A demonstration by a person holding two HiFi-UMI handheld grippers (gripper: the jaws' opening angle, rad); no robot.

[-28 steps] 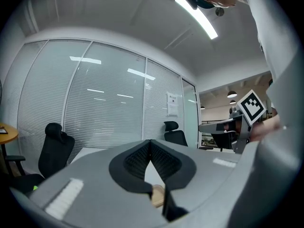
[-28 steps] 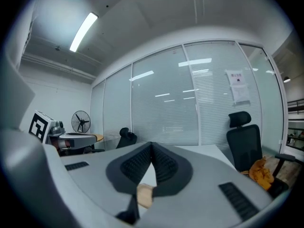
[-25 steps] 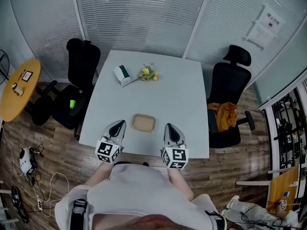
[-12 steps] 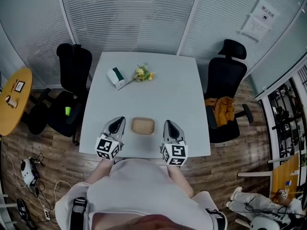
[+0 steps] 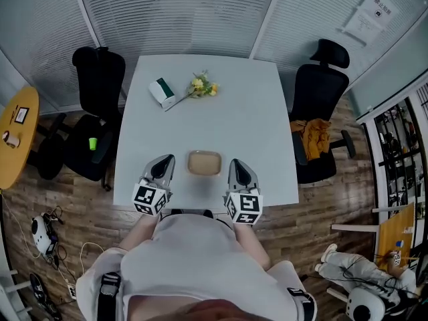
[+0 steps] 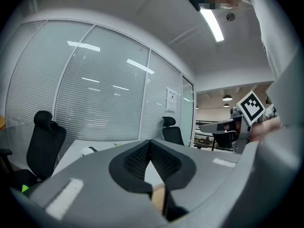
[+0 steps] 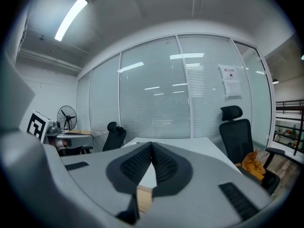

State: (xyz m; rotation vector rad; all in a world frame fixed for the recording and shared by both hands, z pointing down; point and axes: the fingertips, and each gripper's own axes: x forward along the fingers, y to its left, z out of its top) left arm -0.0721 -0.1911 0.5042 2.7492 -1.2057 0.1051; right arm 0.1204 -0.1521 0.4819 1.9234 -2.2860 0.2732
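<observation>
A shallow tan tray (image 5: 204,162) lies on the white table (image 5: 254,112) near its front edge. My left gripper (image 5: 164,163) rests just left of the tray, my right gripper (image 5: 236,165) just right of it, both pointing away from me. In the left gripper view the left gripper (image 6: 150,144) has its jaws shut tip to tip, nothing between them, and a sliver of the tan tray (image 6: 157,198) shows below. The right gripper (image 7: 151,146) is likewise shut and empty, with the tray (image 7: 143,197) peeking under its jaws.
At the table's far side lie a small bunch of yellow flowers (image 5: 202,85) and a white and green box (image 5: 161,91). Black office chairs (image 5: 98,72) (image 5: 322,79) flank the table, one with an orange garment (image 5: 315,130). A round yellow table (image 5: 13,132) stands left. Glass walls with blinds stand behind.
The head view has shifted slightly, so the table sits a little differently in frame. Both grippers stay shut beside the tray, tilted slightly upward.
</observation>
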